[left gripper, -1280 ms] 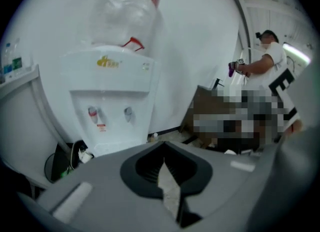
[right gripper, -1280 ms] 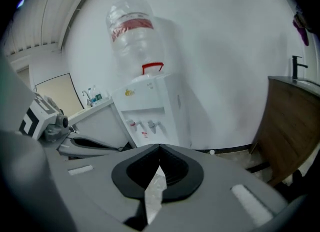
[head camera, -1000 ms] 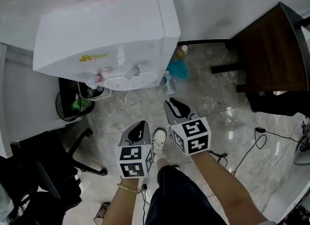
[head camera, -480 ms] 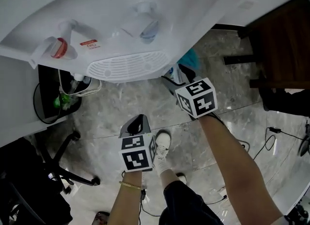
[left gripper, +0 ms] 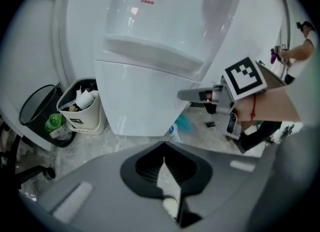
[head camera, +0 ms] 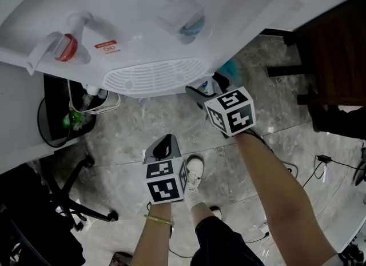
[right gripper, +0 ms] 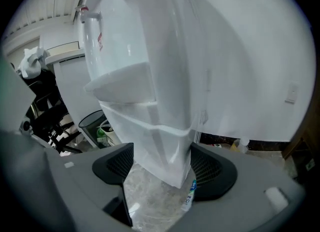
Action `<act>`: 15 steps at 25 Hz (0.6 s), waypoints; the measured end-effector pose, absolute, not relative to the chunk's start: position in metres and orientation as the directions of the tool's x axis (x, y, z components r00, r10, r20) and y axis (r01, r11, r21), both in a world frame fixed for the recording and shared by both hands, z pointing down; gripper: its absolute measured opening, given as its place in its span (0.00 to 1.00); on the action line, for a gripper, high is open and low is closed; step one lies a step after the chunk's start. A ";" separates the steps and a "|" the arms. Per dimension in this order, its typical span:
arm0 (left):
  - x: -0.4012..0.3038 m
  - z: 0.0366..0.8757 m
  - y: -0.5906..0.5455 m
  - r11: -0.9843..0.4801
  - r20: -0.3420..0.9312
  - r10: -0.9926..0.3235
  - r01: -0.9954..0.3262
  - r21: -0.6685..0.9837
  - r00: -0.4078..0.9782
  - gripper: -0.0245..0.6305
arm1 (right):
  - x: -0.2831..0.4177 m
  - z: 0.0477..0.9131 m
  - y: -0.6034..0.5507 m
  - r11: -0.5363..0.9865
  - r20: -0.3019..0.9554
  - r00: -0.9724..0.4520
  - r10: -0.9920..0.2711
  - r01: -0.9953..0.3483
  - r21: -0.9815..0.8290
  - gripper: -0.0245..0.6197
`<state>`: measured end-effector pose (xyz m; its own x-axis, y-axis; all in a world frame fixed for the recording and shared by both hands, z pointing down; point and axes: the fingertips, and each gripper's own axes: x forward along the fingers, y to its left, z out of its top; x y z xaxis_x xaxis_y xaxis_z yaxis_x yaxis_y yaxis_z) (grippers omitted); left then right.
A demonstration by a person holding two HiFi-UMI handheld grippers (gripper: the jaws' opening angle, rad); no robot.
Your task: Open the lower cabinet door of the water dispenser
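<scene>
Opening wide, right claw [right gripper: 162, 172] is straddling the front corner of the water dispenser's [head camera: 171, 24] lower cabinet door [left gripper: 140, 106], likely lining up a pull; left claw [left gripper: 163, 160] is hanging closed, empty, behind.

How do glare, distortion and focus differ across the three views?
Head view: even light, sharp, the water dispenser nearly washed out white. Left gripper view: fisheye bending, dark corners, near foreground blurred. Right gripper view: same vignette, the dispenser's corner bowed.
</scene>
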<state>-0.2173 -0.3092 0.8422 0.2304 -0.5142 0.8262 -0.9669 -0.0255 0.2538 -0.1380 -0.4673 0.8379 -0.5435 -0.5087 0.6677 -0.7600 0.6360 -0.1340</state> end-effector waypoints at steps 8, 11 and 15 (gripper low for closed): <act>-0.218 0.836 -0.288 -0.008 0.824 -0.526 -0.970 0.241 0.209 0.05 | -0.133 0.836 -0.408 0.572 0.667 -0.531 -0.523 -0.799 -0.187 0.49; -0.222 0.832 -0.267 0.024 0.820 -0.532 -0.964 0.263 0.211 0.05 | -0.137 0.833 -0.371 0.548 0.664 -0.536 -0.521 -0.807 -0.222 0.48; -0.229 0.828 -0.233 0.064 0.818 -0.544 -0.963 0.263 0.188 0.05 | -0.152 0.831 -0.314 0.555 0.673 -0.565 -0.477 -0.787 -0.268 0.43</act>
